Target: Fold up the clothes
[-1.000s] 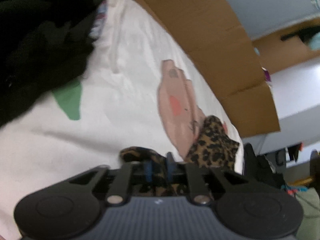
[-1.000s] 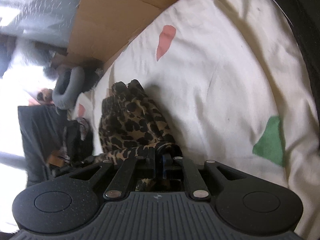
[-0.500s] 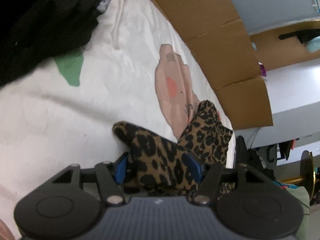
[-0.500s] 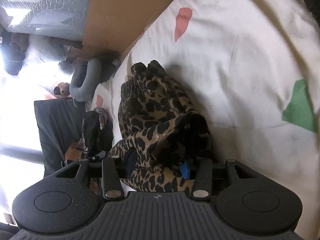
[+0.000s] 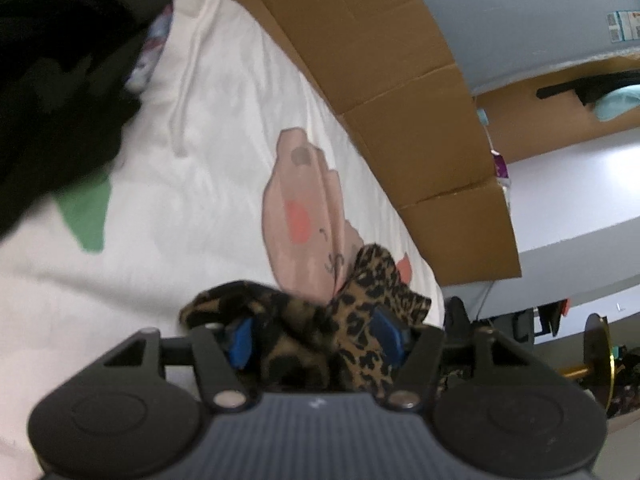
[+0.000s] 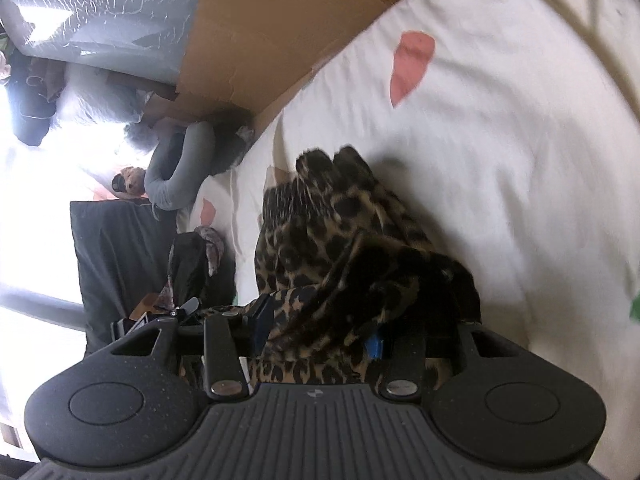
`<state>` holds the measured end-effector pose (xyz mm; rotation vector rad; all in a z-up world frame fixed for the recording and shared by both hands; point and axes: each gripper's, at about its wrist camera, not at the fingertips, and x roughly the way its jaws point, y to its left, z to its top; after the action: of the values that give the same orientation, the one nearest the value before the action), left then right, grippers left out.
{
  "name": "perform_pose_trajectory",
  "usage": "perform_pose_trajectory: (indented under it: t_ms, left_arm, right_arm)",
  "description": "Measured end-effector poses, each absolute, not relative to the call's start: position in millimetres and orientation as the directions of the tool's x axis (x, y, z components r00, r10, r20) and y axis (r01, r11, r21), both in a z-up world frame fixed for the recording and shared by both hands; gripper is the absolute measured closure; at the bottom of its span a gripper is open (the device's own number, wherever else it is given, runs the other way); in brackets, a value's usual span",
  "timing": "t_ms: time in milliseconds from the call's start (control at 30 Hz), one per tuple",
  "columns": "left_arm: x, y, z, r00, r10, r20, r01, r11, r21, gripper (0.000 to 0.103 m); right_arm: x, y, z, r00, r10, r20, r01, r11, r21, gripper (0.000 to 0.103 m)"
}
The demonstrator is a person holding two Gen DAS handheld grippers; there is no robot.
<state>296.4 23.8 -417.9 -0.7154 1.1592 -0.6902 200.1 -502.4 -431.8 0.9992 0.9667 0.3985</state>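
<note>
A white bedsheet [image 5: 208, 184] printed with pink, coral and green patches spreads out ahead of the fingers in both views. Beyond it, up and to the right of the fingers in the left wrist view, stands a brown cardboard box [image 5: 404, 92], with a dark heap of cloth [image 5: 52, 60] far to their upper left. In the right wrist view a grey curved cushion [image 6: 176, 176] lies past the sheet's edge, up and left of the fingers.

Leopard-print garment [image 5: 360, 320] [image 6: 340, 248], tan with black spots, soft and crumpled, bunched into folds, lying on a white bed sheet [image 5: 192, 208] [image 6: 500, 140] with pink and green patches, near the sheet's edge beside brown cardboard [image 5: 400, 80]
</note>
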Motion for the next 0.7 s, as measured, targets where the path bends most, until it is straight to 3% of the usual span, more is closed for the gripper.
perform_pose_trajectory:
  t_ms: [267, 700]
  left_arm:
    - [314.6, 24.0, -404.0, 0.31, -0.78, -0.544, 0.143, 0.604, -0.784, 0.039]
    - [318.0, -15.4, -391.1, 0.224, -0.766, -0.603, 0.277, 0.643, -0.714, 0.043]
  right_arm:
    - [224.9, -511.6, -415.4, 0.545, 0.643, -0.538, 0.11, 0.582, 0.806, 0.054]
    - [247.1, -493.0, -391.4, 0.52, 0.597, -0.611, -0.022, 0.724, 0.689, 0.06]
